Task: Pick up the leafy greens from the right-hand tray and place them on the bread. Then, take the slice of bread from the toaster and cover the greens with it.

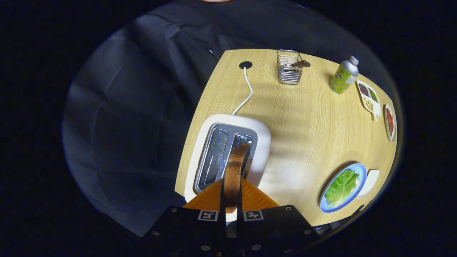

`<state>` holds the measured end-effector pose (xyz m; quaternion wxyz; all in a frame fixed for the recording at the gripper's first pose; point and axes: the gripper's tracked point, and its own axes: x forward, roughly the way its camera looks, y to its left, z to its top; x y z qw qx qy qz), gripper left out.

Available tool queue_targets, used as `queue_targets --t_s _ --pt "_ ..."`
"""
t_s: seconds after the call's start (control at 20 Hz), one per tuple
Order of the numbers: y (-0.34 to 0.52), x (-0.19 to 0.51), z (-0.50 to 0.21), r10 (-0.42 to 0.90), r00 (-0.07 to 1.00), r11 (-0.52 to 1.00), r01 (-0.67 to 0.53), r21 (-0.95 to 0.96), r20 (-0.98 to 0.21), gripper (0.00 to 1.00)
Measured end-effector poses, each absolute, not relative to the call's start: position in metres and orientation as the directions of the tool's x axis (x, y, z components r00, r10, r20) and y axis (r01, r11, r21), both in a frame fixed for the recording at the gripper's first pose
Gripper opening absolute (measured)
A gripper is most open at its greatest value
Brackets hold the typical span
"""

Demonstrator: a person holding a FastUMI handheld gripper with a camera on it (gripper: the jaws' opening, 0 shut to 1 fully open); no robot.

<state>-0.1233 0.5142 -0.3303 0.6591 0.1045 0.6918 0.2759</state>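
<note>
My gripper is shut on a slice of toasted bread, held edge-on between both fingers and lifted above the white toaster. The slice's far end hangs over the toaster's right slot; the left slot is empty. To the right, near the table's near edge, a blue plate carries a leaf of green lettuce. Whatever lies under the lettuce is hidden.
The toaster's white cord runs to a cable hole at the table's far side. A wire basket with a brown-handled utensil, a green bottle, a divided dish of beans, a small dish and a white dish stand beyond.
</note>
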Motion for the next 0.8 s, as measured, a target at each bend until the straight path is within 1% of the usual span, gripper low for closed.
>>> queue_targets --t_s 0.3,0.55,0.8 --pt "0.492 -0.111 -0.297 0.629 -0.035 0.757 -0.204 0.621 -0.777 0.11" --pt "0.443 -0.104 -0.277 0.714 0.032 0.695 -0.159 0.701 -0.700 0.11" --pt "0.380 -0.091 -0.273 0.745 0.109 0.667 -0.101 0.738 -0.658 0.11"
